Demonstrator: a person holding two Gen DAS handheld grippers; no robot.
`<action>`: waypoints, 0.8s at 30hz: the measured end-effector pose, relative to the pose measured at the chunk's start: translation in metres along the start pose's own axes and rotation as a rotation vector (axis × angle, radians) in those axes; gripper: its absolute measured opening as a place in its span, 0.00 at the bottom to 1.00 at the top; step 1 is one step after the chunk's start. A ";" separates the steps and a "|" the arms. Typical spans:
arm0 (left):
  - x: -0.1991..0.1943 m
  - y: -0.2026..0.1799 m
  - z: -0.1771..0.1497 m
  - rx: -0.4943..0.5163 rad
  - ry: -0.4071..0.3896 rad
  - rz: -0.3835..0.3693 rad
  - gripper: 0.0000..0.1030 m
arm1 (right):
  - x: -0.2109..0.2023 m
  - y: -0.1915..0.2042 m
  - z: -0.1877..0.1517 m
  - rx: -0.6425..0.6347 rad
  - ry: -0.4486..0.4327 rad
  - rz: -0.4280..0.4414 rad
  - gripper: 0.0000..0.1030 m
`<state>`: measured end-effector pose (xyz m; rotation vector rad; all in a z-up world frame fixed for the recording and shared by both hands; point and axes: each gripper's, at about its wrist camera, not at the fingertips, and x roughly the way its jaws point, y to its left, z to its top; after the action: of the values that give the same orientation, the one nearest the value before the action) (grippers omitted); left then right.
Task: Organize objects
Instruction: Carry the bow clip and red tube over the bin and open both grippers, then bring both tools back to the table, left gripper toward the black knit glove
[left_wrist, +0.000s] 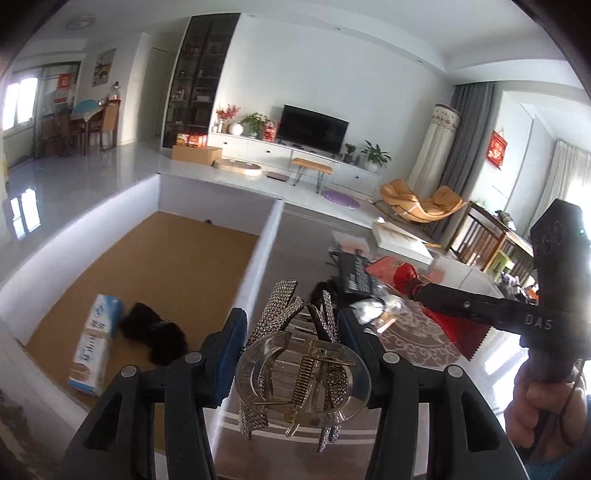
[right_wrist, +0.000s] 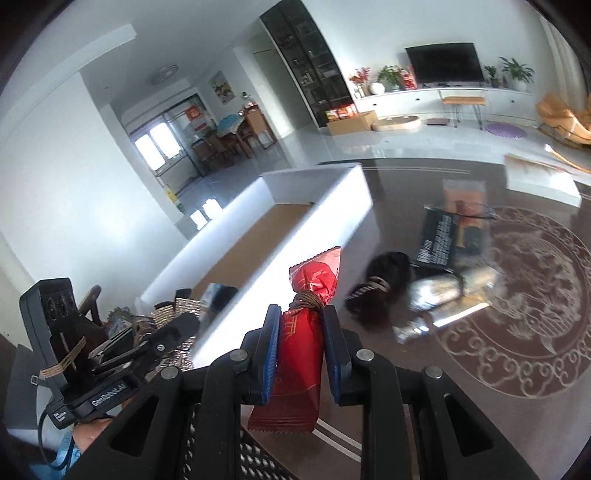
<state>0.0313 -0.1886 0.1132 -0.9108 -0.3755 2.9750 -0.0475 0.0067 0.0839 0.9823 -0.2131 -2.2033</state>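
Left wrist view, left to right: white box (left_wrist: 266, 236) with brown floor holds a blue-and-white carton (left_wrist: 96, 343) and a dark furry item (left_wrist: 155, 338), touching. Left tongs (left_wrist: 291, 332) pinch a rhinestone hair claw (left_wrist: 295, 362) (clear oval body, metal spring), held just right of the box wall above the dark worktop (left_wrist: 295, 236).

Right wrist view: right tongs (right_wrist: 300, 328) pressed on a red wrapped packet (right_wrist: 299, 354), cord-tied neck above the pads. Beyond, on the worktop, a black furry bundle (right_wrist: 384, 280), then a black printed pack (right_wrist: 437, 240).

carton (left_wrist: 96, 343) lies in box (left_wrist: 258, 254) (left of table (left_wrist: 295, 236)).
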 end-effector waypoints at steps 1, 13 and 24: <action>-0.001 0.014 0.005 0.004 0.000 0.042 0.49 | 0.010 0.016 0.006 -0.018 0.000 0.022 0.22; 0.054 0.155 0.011 -0.042 0.296 0.467 0.60 | 0.162 0.145 0.033 -0.198 0.125 0.065 0.32; 0.019 0.143 -0.002 -0.093 0.200 0.532 0.85 | 0.094 0.084 -0.001 -0.245 -0.023 -0.123 0.97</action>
<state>0.0255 -0.3253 0.0689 -1.5167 -0.3080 3.2947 -0.0459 -0.1175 0.0619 0.8538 0.1081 -2.2864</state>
